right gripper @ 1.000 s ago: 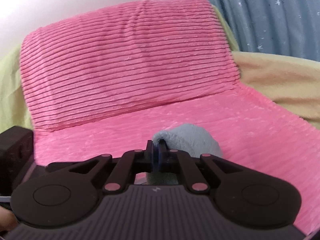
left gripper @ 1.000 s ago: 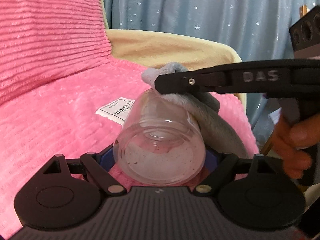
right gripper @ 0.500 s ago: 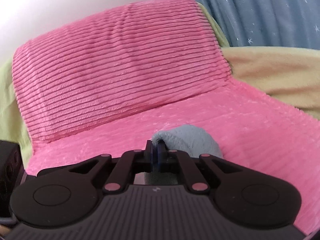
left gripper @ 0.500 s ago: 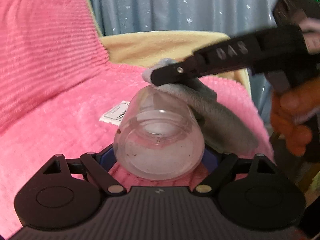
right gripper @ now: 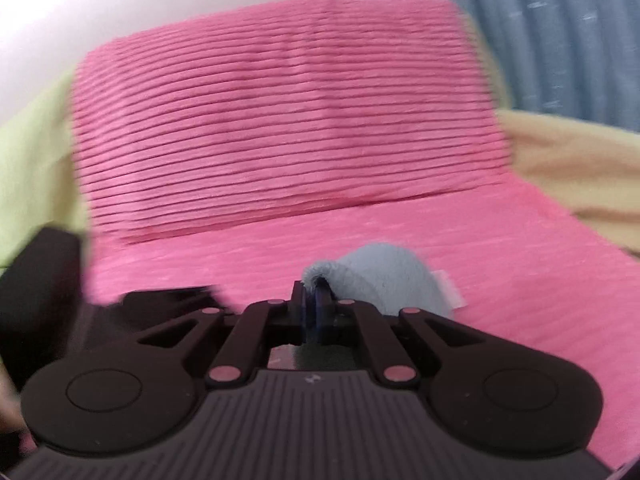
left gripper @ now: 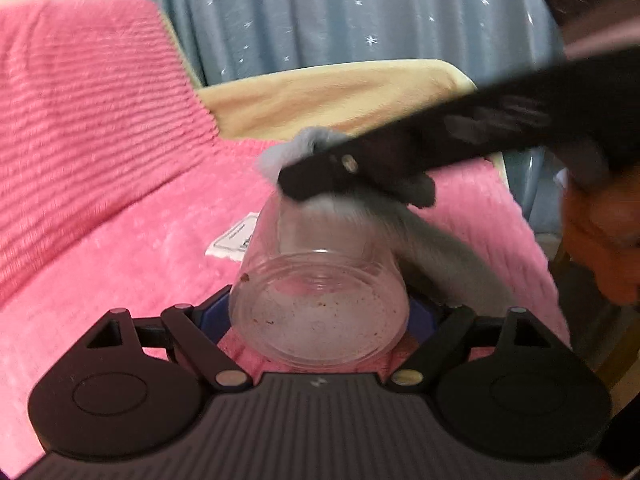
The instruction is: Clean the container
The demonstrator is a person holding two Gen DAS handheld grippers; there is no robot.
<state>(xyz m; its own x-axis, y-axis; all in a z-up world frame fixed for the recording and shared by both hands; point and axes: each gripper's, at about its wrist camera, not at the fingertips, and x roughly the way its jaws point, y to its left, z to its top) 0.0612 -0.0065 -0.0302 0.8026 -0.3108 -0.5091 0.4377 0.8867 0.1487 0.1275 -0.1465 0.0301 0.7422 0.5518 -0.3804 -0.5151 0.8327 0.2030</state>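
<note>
A clear plastic jar (left gripper: 320, 312) lies on its side between the pads of my left gripper (left gripper: 320, 308), its speckled, dirty base toward the camera. The left jaws are closing tighter on it. My right gripper (left gripper: 292, 184) reaches in from the right, held by a person's hand (left gripper: 600, 240), and its tip sits at the jar's far mouth. It is shut on a grey-blue cloth (left gripper: 440, 252) that drapes down the jar's right side. In the right wrist view the right gripper (right gripper: 310, 296) pinches a fold of the cloth (right gripper: 380, 276). The jar's inside is blurred.
A pink ribbed blanket (left gripper: 100, 260) covers the seat, with a white label (left gripper: 232, 240) behind the jar. A pink ribbed cushion (right gripper: 280, 120) stands at the back. A beige cover (left gripper: 340, 96) and a blue starry curtain (left gripper: 320, 12) lie beyond.
The left wrist view has rolled, so the right gripper now slants up to the right. The cloth has shifted at the jar's mouth. Both grips hold.
</note>
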